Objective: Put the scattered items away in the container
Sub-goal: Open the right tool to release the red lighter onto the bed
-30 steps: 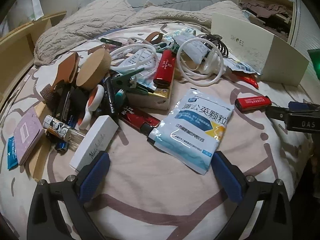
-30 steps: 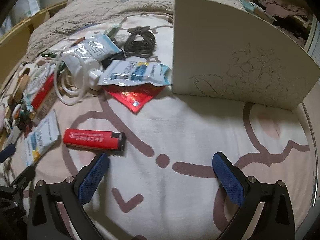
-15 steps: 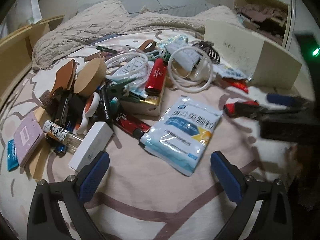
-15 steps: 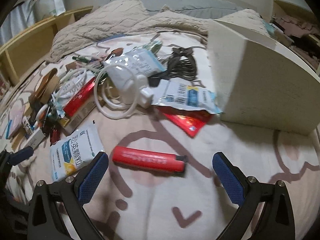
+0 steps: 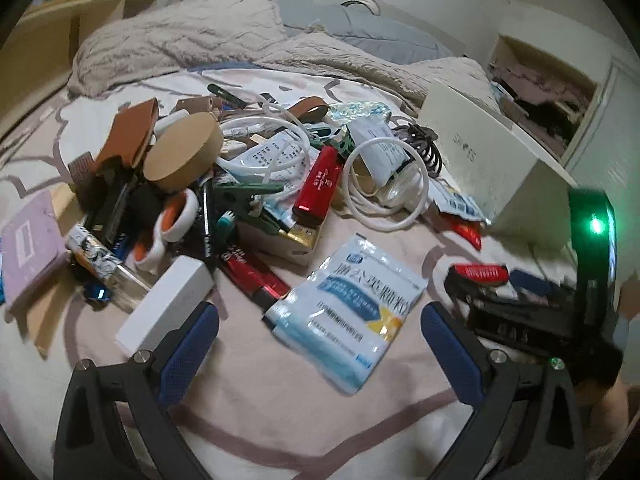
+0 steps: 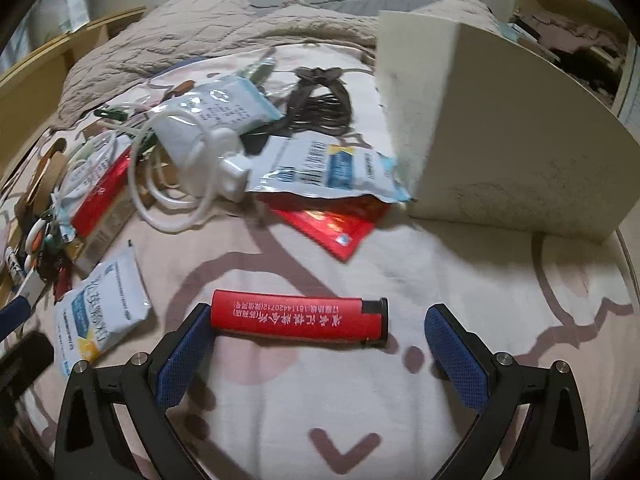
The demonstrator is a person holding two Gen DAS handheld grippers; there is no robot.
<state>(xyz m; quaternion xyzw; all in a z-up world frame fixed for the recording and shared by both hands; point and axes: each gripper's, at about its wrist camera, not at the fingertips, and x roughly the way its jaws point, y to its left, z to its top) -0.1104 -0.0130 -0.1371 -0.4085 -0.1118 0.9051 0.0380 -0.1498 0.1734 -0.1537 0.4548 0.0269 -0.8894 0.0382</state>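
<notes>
Bed (image 6: 460,280): patterned sheet, carries everything; soft and uneven.

Container (image 6: 500,120): cream box standing on the bed's right side, well beyond the right hand-held gripper. Opening not visible from either view.

Clutter pile (image 5: 248,184): cables, clips, red tubes, small boxes, heaped left of the box. Nothing seen inside the box from these angles.

Blue-and-white sachet (image 5: 352,308): flat on the sheet, ahead of the left hand-held gripper (image 5: 320,344), whose jaws are spread wide and holding nothing.

Red lighter (image 6: 298,320): lying crosswise between the fingers of the right hand-held gripper (image 6: 320,344). Jaws released, not closed on it. Left pad (image 6: 186,344) appears to touch the lighter's end; right pad (image 6: 456,348) is apart from the cap end.

Risks, judged:
- Grip would fall along the lighter's long axis; smooth ends could slip or pivot out on closing.
- Uneven contact may push the lighter sideways first.
- Soft bedding may let it sink or tilt under pressure.
</notes>
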